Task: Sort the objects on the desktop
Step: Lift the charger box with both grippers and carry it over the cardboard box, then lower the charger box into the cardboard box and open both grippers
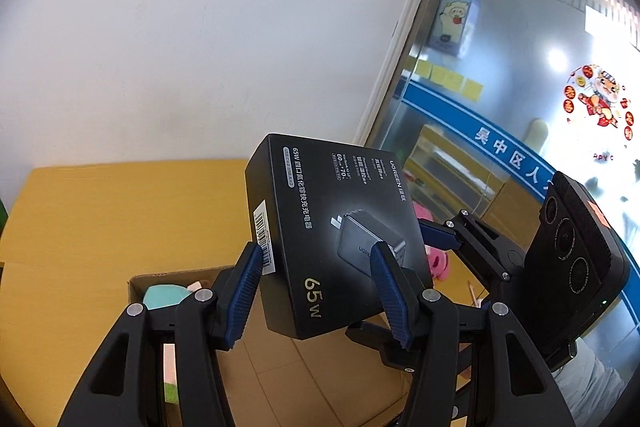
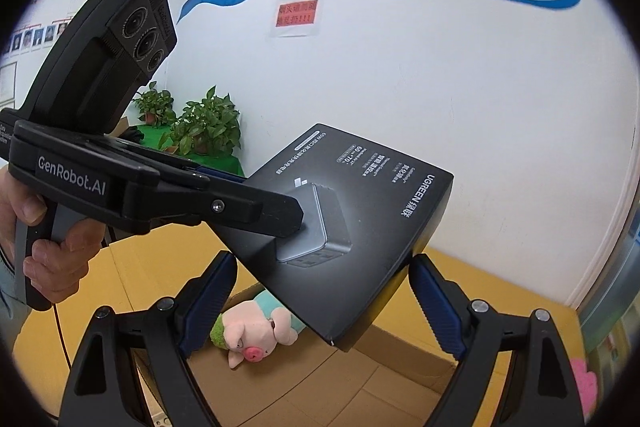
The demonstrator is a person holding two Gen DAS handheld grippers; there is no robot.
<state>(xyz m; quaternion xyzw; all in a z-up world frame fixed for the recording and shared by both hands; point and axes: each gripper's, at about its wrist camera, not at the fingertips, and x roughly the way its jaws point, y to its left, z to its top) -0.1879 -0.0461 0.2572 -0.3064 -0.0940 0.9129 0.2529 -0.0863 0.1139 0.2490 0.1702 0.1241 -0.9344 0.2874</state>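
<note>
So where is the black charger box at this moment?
The black charger box is in the air, held between both grippers, left gripper and right gripper, above the open cardboard box with the pig plush toy.

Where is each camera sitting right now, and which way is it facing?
Left wrist: on the left tool, facing the wall and glass door; its fingers clamp the black charger box; the right tool shows.
Right wrist: on the right tool, facing the wall; the person's hand shows.
Shared: box, cardboard box.
</note>
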